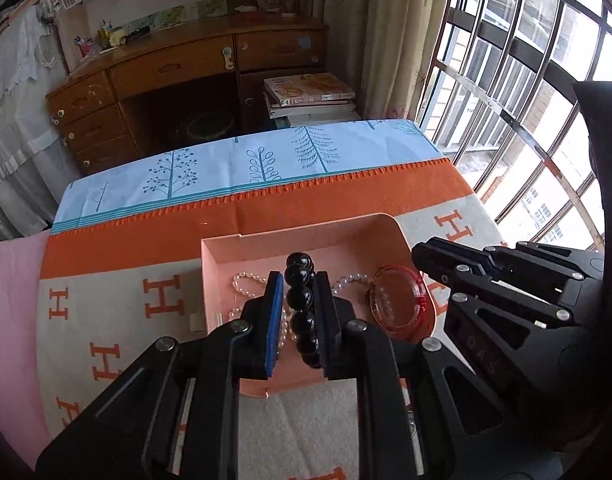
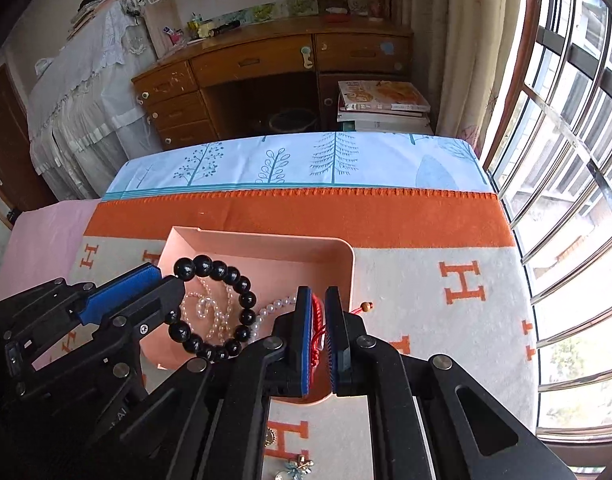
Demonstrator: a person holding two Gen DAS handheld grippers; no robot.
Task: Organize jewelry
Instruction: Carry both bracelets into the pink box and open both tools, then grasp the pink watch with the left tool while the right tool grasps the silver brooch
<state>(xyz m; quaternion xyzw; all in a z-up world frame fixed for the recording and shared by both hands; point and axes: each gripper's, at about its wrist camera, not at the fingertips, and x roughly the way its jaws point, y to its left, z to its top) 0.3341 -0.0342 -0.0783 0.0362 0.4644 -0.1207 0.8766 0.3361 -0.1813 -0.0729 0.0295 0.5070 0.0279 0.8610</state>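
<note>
A pink open box sits on the orange-and-cream blanket and also shows in the right wrist view. My left gripper is shut on a black bead bracelet and holds it over the box; the bracelet shows as a ring in the right wrist view. Pearl strands lie in the box beneath it. My right gripper is shut on a red cord bracelet at the box's right end; that bracelet also shows in the left wrist view.
Small trinkets lie on the blanket near the front edge. A wooden desk and a book stack stand beyond the bed. A barred window is on the right.
</note>
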